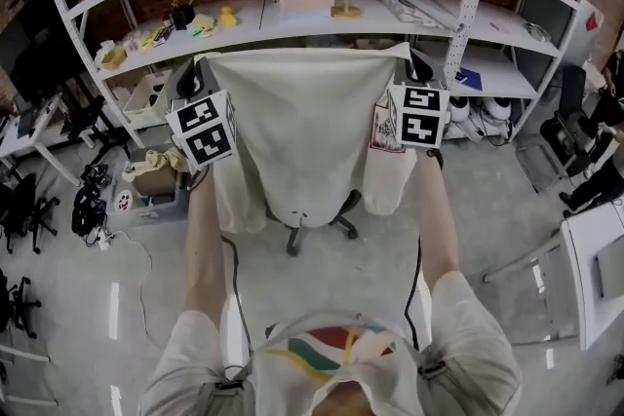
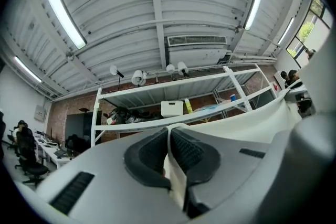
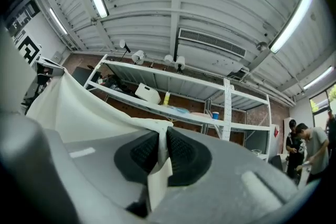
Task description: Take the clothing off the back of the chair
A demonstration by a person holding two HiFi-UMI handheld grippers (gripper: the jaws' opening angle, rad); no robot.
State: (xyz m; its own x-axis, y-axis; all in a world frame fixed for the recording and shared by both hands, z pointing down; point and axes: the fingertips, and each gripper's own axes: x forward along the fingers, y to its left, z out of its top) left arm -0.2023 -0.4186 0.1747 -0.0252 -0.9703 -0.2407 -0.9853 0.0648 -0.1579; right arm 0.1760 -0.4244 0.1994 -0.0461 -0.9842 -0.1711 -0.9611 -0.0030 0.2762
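At arm's length, left claw (image 2: 169,143) and right claw (image 3: 161,145) pinch clothing (image 1: 302,132).

Reaching forward with both forearms (image 1: 203,229), parallel and raised — pinching the clothing (image 1: 302,132) tight in left tongs (image 2: 169,138) and in right tongs (image 3: 161,140).

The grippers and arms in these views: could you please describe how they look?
Left gripper and right gripper have grey shells and black ribbed fingers. Each carries a white cube with black square markers. Black cables trail beside bare forearms; the sleeves are short and pale.
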